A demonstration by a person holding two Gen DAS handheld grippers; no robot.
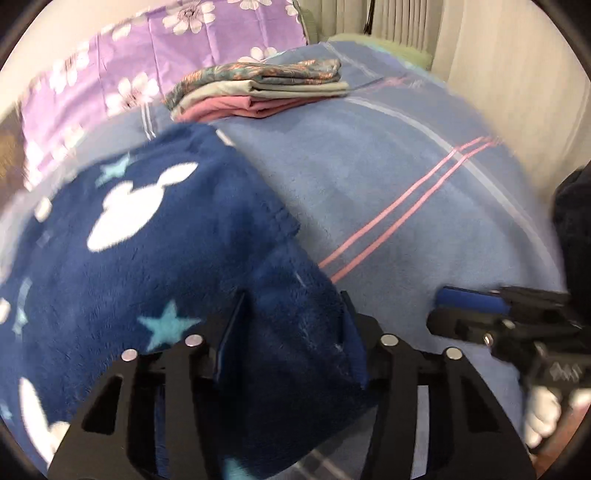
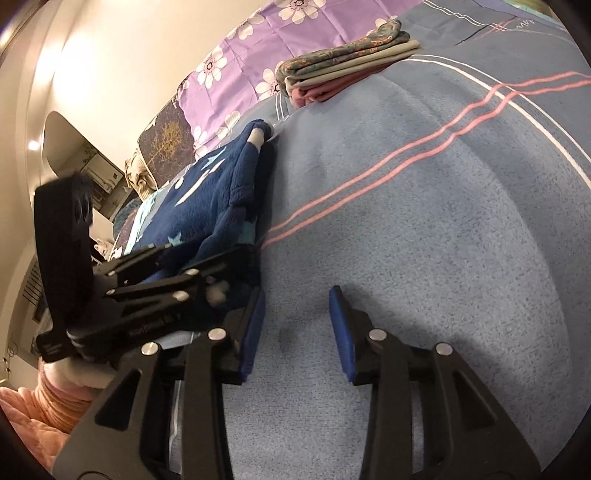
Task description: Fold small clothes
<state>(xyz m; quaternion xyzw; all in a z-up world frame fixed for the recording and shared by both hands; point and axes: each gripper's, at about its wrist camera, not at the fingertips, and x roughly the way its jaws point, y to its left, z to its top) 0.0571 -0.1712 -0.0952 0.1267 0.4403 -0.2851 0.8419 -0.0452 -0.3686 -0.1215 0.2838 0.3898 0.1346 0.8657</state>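
A dark blue fleece garment [image 1: 155, 236] with white shapes and teal stars lies folded on the blue blanket [image 1: 388, 192]. My left gripper [image 1: 293, 314] has a thick fold of it between its fingers and grips it. In the right wrist view the garment [image 2: 225, 192] lies at the left with my left gripper [image 2: 221, 269] at its near edge. My right gripper [image 2: 297, 306] is open and empty over bare blanket [image 2: 424, 221], just right of the garment. It also shows at the right of the left wrist view [image 1: 443, 306].
A stack of folded clothes [image 1: 258, 88], patterned, grey and pink, sits at the back of the bed [image 2: 343, 70]. A purple floral sheet [image 1: 147, 55] lies behind it. A wall and curtain [image 1: 406, 22] stand beyond.
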